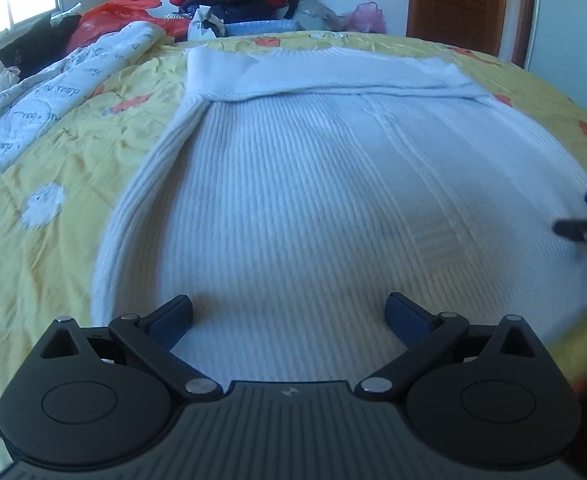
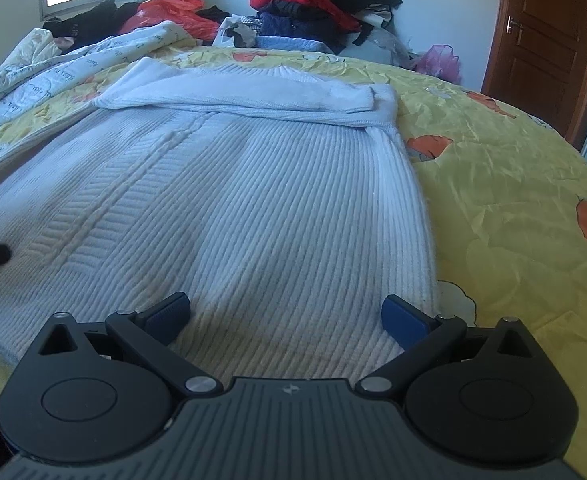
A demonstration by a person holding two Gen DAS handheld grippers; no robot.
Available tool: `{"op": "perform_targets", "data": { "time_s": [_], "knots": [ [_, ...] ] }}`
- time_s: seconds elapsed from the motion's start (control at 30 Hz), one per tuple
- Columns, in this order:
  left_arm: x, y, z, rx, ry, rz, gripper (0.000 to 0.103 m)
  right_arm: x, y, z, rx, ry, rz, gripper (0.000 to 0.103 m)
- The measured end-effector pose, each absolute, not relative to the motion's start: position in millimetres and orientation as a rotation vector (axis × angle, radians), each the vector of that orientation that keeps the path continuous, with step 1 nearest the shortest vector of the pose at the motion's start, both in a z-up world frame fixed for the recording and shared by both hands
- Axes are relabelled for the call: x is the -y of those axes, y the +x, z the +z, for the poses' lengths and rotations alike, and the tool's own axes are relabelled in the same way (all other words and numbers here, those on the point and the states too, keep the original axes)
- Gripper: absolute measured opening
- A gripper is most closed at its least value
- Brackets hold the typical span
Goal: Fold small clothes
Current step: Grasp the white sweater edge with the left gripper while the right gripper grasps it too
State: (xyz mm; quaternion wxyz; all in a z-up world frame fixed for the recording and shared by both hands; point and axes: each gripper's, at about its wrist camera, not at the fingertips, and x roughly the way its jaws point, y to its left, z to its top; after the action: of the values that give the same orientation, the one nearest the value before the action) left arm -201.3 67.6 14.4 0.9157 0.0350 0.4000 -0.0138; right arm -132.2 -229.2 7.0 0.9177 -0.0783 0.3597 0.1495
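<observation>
Spread wide and empty, the left gripper [image 1: 289,322] and right gripper [image 2: 286,320] are being held low over the near hem of a white ribbed sweater [image 1: 333,184], which is lying flat on the yellow bedspread [image 1: 53,168]. Soft, light, floppy knit is being judged here — best pinched at the hem corners — its sleeves already folded across the top.
</observation>
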Motion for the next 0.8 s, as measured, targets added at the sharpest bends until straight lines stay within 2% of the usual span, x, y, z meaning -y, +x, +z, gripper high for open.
{"op": "perform_targets", "data": {
  "time_s": [0.27,0.4,0.5,0.6,0.7,0.8],
  "knots": [
    [-88,-218,28,-0.879,0.065,-0.104,0.103,231,-137,14,-0.767,-0.185,0.335,0.103],
    [-110,-220,55,-0.793,0.029,-0.110,0.103,240,-138,31,-0.790,-0.125,0.409,0.103],
    [-129,-214,60,-0.759,0.022,-0.059,0.103,262,-137,47,-0.767,-0.007,0.419,0.103],
    [-144,-199,42,-0.851,-0.028,-0.027,0.103,295,-126,54,-0.797,0.166,0.399,0.103],
    [-152,-195,23,-0.936,-0.118,-0.054,0.103,334,-113,45,-0.885,0.363,0.380,0.097],
    [-152,-201,18,-0.921,-0.151,-0.079,0.103,366,-104,25,-0.987,0.522,0.375,0.090]
  ]
}}
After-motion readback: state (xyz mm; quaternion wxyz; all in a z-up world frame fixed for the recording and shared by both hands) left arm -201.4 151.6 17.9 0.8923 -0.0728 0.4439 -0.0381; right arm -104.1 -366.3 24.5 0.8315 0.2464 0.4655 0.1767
